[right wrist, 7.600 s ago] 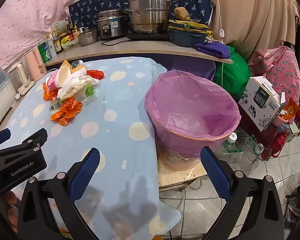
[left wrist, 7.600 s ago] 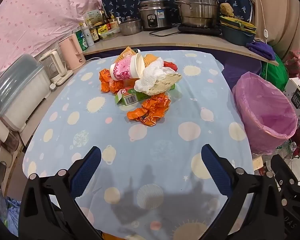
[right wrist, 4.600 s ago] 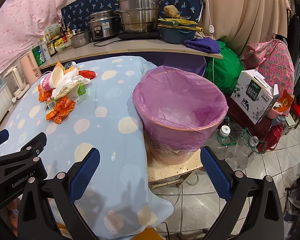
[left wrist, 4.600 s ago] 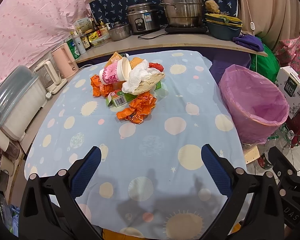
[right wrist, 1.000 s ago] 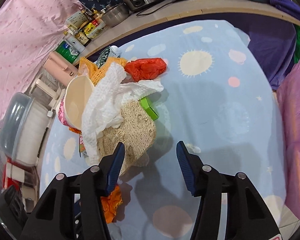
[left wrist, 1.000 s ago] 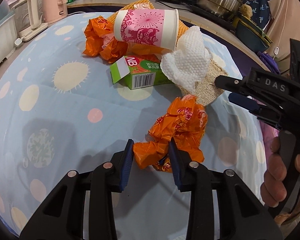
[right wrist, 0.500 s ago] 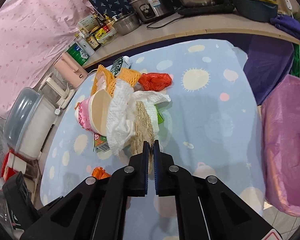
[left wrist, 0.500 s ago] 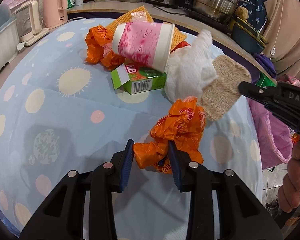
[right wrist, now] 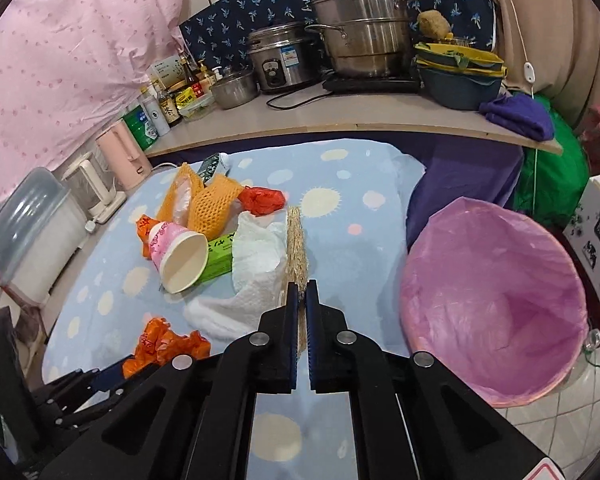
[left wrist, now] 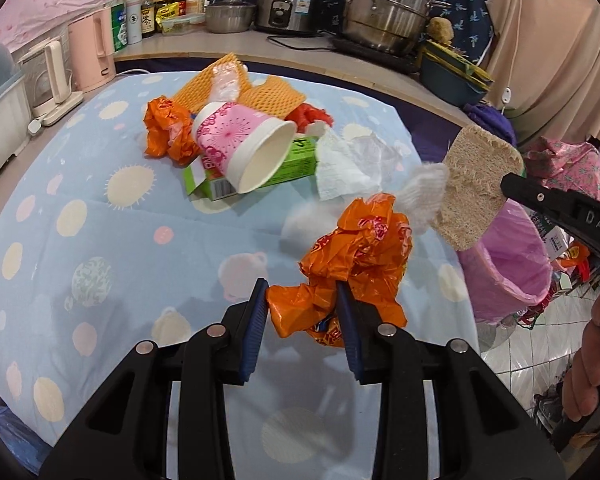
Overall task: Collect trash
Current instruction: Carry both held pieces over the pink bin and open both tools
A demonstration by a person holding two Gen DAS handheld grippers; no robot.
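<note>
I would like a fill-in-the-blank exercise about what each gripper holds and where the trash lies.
1. The left gripper is shut on a crumpled ____ wrapper.
2. The right gripper pinches a flat loofah pad, lifted beside the ____ bin bag.
3. The pink paper cup lies on its ____ against a green carton.

Missing words: orange; pink; side

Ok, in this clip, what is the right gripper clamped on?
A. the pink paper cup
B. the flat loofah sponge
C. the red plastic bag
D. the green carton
B: the right gripper is shut on the edge of the flat loofah sponge, lifted off the table beside the bin, while the pink paper cup lies on the green carton.
</note>
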